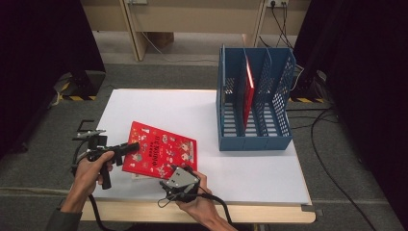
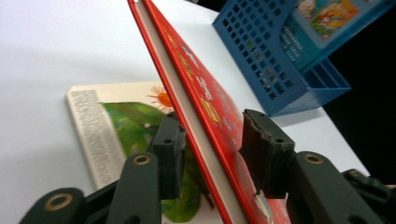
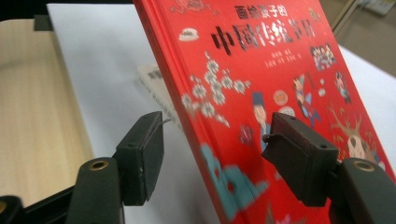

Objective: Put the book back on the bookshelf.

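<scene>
A red picture book (image 1: pixel 159 151) lies tilted near the front left of the white table (image 1: pixel 192 106), its left edge raised off a second, flat book (image 2: pixel 126 126) with a green picture. My left gripper (image 1: pixel 132 147) is shut on that raised edge; in the left gripper view its pads (image 2: pixel 212 140) press the red book (image 2: pixel 205 93) from both sides. My right gripper (image 1: pixel 185 167) is at the book's near right corner. Its jaws (image 3: pixel 219 140) stand open around the red book (image 3: pixel 261 56), with a gap between the left pad and the book's edge.
A blue slotted file rack (image 1: pixel 255 139) stands at the back right of the table, with a red book (image 1: pixel 248 91) upright in a middle slot. The table's wooden front edge (image 1: pixel 144 211) runs close below both hands. Cables lie on the floor to the right.
</scene>
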{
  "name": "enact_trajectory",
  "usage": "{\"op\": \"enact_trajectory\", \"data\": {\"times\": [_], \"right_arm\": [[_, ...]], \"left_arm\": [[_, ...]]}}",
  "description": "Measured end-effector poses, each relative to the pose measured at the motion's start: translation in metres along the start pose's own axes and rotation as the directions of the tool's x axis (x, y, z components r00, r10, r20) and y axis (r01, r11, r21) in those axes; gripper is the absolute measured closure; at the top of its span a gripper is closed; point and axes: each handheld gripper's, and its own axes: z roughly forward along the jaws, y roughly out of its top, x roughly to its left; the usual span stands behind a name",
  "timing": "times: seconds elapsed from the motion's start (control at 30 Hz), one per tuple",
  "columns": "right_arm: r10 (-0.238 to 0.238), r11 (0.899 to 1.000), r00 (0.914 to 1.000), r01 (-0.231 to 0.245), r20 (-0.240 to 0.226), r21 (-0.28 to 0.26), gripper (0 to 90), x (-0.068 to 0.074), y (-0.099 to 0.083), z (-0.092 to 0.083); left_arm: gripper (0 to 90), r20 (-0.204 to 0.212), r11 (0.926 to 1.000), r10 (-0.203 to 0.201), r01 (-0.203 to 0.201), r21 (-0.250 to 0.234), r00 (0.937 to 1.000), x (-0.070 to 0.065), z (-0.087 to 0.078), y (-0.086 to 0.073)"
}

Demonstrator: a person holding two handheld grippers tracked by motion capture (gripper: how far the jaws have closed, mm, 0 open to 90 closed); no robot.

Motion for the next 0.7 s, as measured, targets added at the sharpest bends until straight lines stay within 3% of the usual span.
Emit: {"op": "enact_trajectory", "data": {"times": [0.07, 0.27, 0.37, 0.53, 0.6, 0.63, 0.67, 0.7], "right_arm": [[-0.022, 0.999, 0.9981, 0.023, 0.058, -0.022, 37.6, 0.004, 0.004, 0.003], [-0.028, 0.998, 0.99, 0.035, 0.138, -0.054, 40.6, 0.004, 0.009, 0.003], [-0.03, 0.997, 0.9858, 0.041, 0.165, -0.063, 40.3, 0.005, 0.011, 0.004], [-0.063, 0.995, 0.9712, 0.078, 0.23, -0.06, 40.3, 0.01, 0.015, 0.011], [-0.103, 0.992, 0.9571, 0.119, 0.271, -0.046, 46.5, 0.013, 0.016, 0.012], [-0.103, 0.992, 0.9571, 0.119, 0.271, -0.046, 46.5, 0.013, 0.016, 0.012], [-0.141, 0.984, 0.9351, 0.168, 0.325, -0.055, 55.8, 0.015, 0.014, 0.008], [-0.141, 0.984, 0.9351, 0.168, 0.325, -0.055, 55.8, 0.015, 0.014, 0.008]], "left_arm": [[56.8, 0.025, 0.9998, 0.011, -0.01, -0.015, 0.9996, -0.012, 0.003, 0.002], [54.4, 0.059, 0.9996, 0.02, -0.019, -0.02, 0.998, -0.027, 0.007, 0.003], [53.6, 0.064, 0.9997, 0.015, -0.014, -0.022, 0.9978, -0.031, 0.008, 0.003], [52.8, 0.07, 0.9997, 0.013, -0.011, -0.023, 0.9974, -0.032, 0.007, 0.003], [49.1, 0.083, 0.9997, 0.018, -0.017, -0.016, 0.9964, -0.032, 0.007, 0.004], [49.1, 0.09, 0.9995, 0.031, -0.03, -0.002, 0.9955, -0.033, 0.006, 0.004], [49.2, 0.095, 0.998, 0.059, -0.061, 0.017, 0.9938, -0.033, 0.006, 0.004], [47.0, 0.095, 0.998, 0.059, -0.061, 0.017, 0.9938, -0.033, 0.006, 0.004]]}}
